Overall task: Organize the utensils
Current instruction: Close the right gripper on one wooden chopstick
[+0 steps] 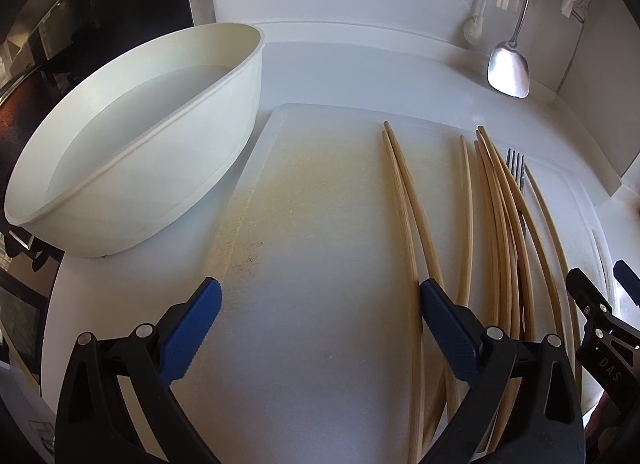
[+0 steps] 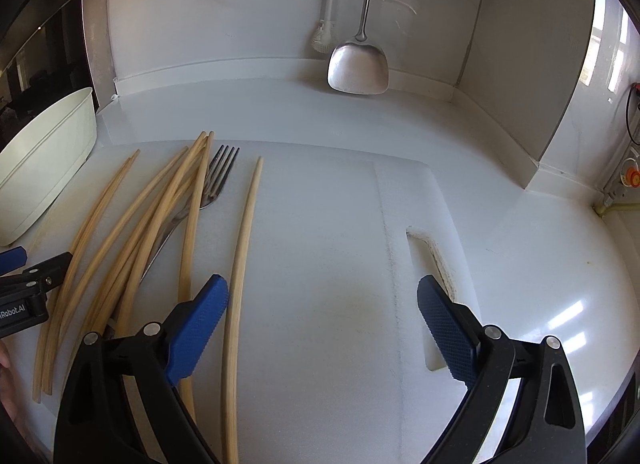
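Several wooden chopsticks lie lengthwise on a white cutting board, with a metal fork half buried among them. My left gripper hovers open over the board, its right fingertip just beside a pair of chopsticks. In the right wrist view the chopstick pile and the fork are at the left, and one chopstick lies apart. My right gripper is open above bare board, its left finger next to that single chopstick.
A large white bowl stands at the board's left. A metal spatula and a white brush hang against the back wall. The board's handle slot is at the right. White counter surrounds the board.
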{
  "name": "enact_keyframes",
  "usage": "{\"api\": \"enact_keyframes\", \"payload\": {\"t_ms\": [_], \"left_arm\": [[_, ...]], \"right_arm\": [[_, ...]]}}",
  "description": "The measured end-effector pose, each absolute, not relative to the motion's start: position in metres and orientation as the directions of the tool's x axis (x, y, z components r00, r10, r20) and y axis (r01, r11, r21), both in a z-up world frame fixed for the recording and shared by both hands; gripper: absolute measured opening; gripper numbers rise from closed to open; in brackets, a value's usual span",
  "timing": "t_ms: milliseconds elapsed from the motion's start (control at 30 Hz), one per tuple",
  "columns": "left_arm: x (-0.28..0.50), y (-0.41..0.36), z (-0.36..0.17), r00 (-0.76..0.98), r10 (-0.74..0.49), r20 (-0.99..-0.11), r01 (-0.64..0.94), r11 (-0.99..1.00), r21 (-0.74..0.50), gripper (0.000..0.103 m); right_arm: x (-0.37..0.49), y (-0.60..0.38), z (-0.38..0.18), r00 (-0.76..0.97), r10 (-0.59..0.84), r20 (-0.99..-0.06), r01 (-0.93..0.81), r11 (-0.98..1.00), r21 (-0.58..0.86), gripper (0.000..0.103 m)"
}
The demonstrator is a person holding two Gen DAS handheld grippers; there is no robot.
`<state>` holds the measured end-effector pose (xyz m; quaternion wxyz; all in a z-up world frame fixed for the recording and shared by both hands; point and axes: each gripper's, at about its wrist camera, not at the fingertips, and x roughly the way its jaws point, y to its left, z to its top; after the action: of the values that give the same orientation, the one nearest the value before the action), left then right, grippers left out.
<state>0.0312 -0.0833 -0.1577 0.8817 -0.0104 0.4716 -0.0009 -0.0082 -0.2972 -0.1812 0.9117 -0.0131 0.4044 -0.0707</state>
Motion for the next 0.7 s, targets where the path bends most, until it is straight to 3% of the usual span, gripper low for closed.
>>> {"api": "enact_keyframes", "payload": {"t_ms": [200, 267, 333, 433, 700], "left_arm": [[0.035, -0.086, -0.159, 0.562, 0.002, -0.827, -0.018, 1.0, -0.01, 0.098], [0.035, -0.083, -0.159, 0.564, 0.005, -0.826, -0.025, 1.0, -0.011, 0.098], [0.033, -0.08, -0.159, 0.568, 0.008, -0.823, -0.029, 1.0, -0.011, 0.098], [0.028, -0.078, -0.158, 0.576, 0.002, -0.817, -0.021, 1.0, -0.013, 0.093], [0.022, -0.09, -0.151, 0.591, -0.043, -0.806, 0.051, 0.999, -0.016, 0.057]], "right_arm": [[-0.005, -0.289, -0.184, 0.668, -0.135, -0.732, 0.086, 0.991, -0.104, 0.092], [-0.004, -0.287, -0.184, 0.675, -0.137, -0.725, 0.078, 0.99, -0.114, 0.088], [-0.004, -0.287, -0.183, 0.679, -0.127, -0.723, 0.072, 0.992, -0.107, 0.072], [-0.003, -0.288, -0.184, 0.679, -0.112, -0.725, 0.063, 0.994, -0.094, 0.069], [-0.003, -0.282, -0.185, 0.687, -0.068, -0.723, 0.029, 0.997, -0.067, 0.051]]}}
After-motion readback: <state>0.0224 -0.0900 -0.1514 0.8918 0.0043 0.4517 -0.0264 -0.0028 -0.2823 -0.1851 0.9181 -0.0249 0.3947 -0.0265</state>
